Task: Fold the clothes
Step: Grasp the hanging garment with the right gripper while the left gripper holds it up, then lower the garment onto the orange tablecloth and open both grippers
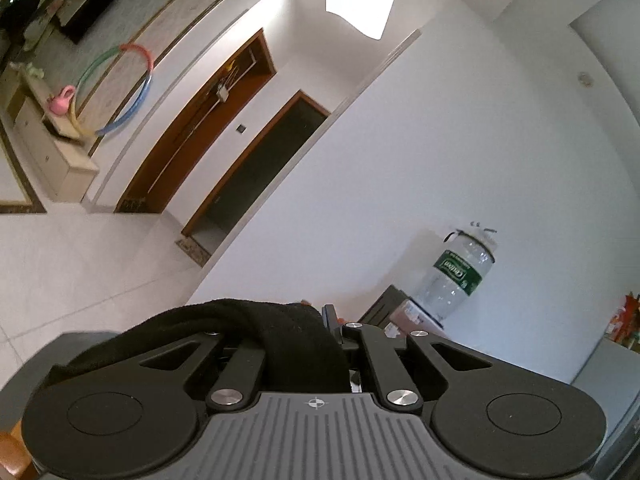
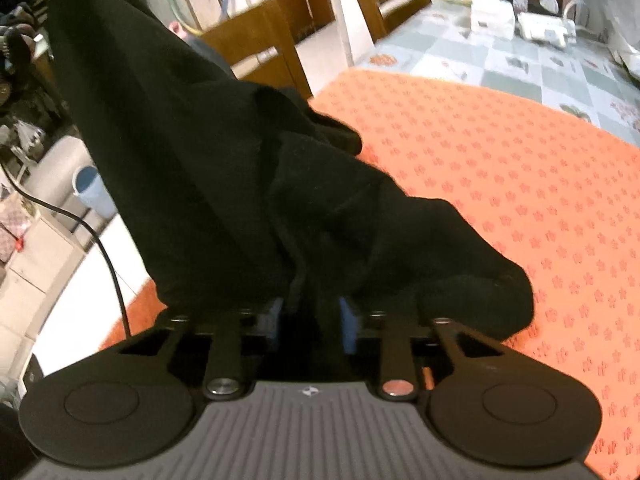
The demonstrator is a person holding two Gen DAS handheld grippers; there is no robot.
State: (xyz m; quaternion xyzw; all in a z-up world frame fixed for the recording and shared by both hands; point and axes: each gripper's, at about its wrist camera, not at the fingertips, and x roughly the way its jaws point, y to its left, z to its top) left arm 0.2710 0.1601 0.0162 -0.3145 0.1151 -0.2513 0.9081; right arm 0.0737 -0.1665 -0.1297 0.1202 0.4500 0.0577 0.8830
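The left wrist view looks level across the room at a white wall (image 1: pixel 460 152) and doorways. The right wrist view tilts down, close over the orange-covered table (image 2: pixel 500 168). Both catch the black garment (image 2: pixel 208 160).

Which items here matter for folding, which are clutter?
Job:
- black garment
- orange cloth
- left hand-held gripper
- right hand-held gripper

Clutter:
- water bottle
- hoop
- wooden chairs
- blue bucket
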